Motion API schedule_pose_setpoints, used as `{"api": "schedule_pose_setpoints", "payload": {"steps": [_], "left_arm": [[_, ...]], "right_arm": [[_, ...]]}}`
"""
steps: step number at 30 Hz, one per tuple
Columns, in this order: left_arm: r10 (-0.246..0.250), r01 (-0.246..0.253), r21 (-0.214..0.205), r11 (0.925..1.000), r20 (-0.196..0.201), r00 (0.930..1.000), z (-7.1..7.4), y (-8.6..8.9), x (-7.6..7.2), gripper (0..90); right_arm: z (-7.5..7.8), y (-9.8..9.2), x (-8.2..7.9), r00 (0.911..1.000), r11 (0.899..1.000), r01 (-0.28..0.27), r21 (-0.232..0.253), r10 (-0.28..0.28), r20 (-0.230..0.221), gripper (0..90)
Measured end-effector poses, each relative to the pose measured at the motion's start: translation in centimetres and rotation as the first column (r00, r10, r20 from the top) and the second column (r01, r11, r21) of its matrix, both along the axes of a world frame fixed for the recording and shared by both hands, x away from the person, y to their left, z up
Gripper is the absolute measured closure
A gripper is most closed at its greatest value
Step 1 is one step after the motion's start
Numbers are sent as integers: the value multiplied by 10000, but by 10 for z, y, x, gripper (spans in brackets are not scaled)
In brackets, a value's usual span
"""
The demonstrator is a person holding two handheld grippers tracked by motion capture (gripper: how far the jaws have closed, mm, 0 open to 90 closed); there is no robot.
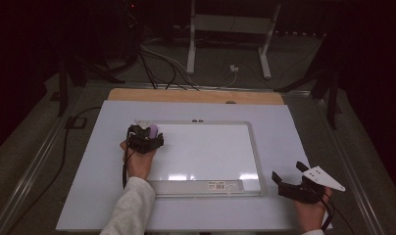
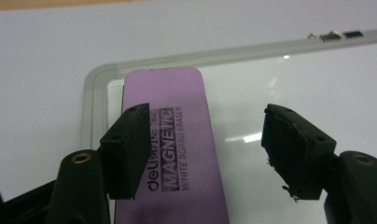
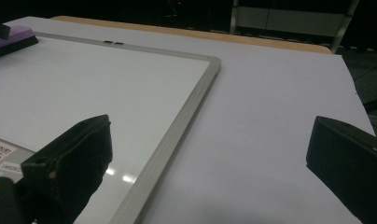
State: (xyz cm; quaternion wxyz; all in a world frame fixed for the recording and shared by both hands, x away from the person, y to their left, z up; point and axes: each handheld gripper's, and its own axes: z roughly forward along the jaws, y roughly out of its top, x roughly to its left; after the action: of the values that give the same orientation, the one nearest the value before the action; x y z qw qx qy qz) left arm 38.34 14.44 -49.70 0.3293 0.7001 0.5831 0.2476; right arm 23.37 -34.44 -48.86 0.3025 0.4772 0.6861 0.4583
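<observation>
A purple magnetic whiteboard eraser [image 2: 177, 140] lies flat in the far left corner of the whiteboard [image 2: 91, 93], seen small in the high view [image 1: 152, 130]. My left gripper [image 2: 207, 112] hangs over it, open. Its left jaw sits at the eraser's left edge, and its right jaw stands well clear of the right edge. In the high view the left gripper [image 1: 146, 129] is at the whiteboard's [image 1: 255, 152] far left corner. My right gripper [image 1: 287, 170] rests open and holds nothing, right of the board's near right corner. In its own view the right gripper [image 3: 210, 126] straddles the board's frame [image 3: 177, 126].
The whiteboard lies on a pale sheet [image 1: 88, 171] that covers the table, with a wooden strip [image 1: 196, 96] at the far edge. A label strip [image 1: 220, 185] runs along the board's near edge. Beyond the table stand white stand legs [image 1: 191, 49] and loose cables [image 1: 157, 68].
</observation>
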Motion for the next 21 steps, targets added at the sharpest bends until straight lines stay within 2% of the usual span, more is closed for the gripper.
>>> {"api": "schedule_pose_setpoints", "payload": {"steps": [8, 11, 16, 21], "left_arm": [[180, -181, -829, 9964, -15, 9998, 0, 10, 3, 324], [191, -194, -963, 9952, -38, 9998, 1, 13, 3, 316], [233, -238, -679, 9974, -74, 9997, 1, 14, 1, 299], [153, -159, -570, 9983, -107, 9998, 1, 15, 0, 316]], "right_arm": [[0, 0, 0, 10000, 10000, -1, 1, 1, 17, 6], [0, 0, 0, 10000, 10000, 2, 7, -2, 5, 7], [0, 0, 0, 10000, 10000, -6, -27, 7, 8, 6], [0, 0, 0, 10000, 10000, -7, -27, 7, -3, 6]]}}
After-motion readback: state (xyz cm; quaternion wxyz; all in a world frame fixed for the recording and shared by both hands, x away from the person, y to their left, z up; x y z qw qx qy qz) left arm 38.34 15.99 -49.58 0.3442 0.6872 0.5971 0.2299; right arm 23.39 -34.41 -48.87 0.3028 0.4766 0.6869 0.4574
